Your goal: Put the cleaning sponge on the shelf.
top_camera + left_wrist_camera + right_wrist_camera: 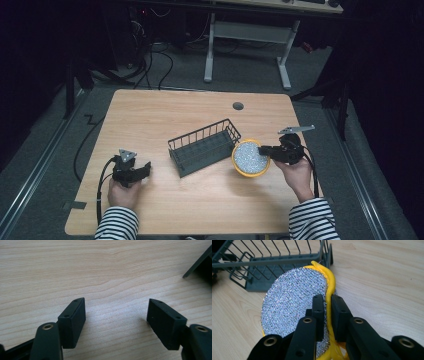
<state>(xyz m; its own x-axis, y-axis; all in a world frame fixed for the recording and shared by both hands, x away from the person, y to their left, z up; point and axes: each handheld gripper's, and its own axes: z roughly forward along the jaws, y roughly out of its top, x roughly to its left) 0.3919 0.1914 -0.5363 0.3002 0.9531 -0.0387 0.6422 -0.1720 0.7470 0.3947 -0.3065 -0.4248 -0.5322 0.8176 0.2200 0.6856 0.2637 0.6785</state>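
Overhead and gripper views of a wooden table (165, 210) with one round scouring pad, one wire basket and two hand-held grippers. No brand, label or readable writing shows on any of them.

Count: one scouring pad (249, 157), one wire basket (204, 146), two grippers, two hands in striped sleeves (119, 225). A single round hole (238, 106) sits near the table's far edge.

Scouring pad: a flat disc with a glittering silver mesh face and a bright yellow rim. In the right gripper view the mesh (292, 300) is finely woven and sparkles, while the yellow edge (330, 282) forms a soft, thick fold along one side. The pad lies just beside the near right end of the basket, its far edge close to the basket's corner; whether the two touch cannot be told.

Right gripper (264, 150): its two black jaws are closed tightly on the pad's yellow rim, one jaw on the silver face, the other on the outer side, with the rim pinched between them. The hand (298, 172) holds it at the pad's right edge.

Left gripper (145, 169): resting low over bare wood at the table's near left, well apart from the basket. Its jaws stand wide apart with nothing between them, as the left gripper view shows.

Wire basket: dark grey, oblong, with upright wire sides and a solid base, set at a slant near the table's middle.
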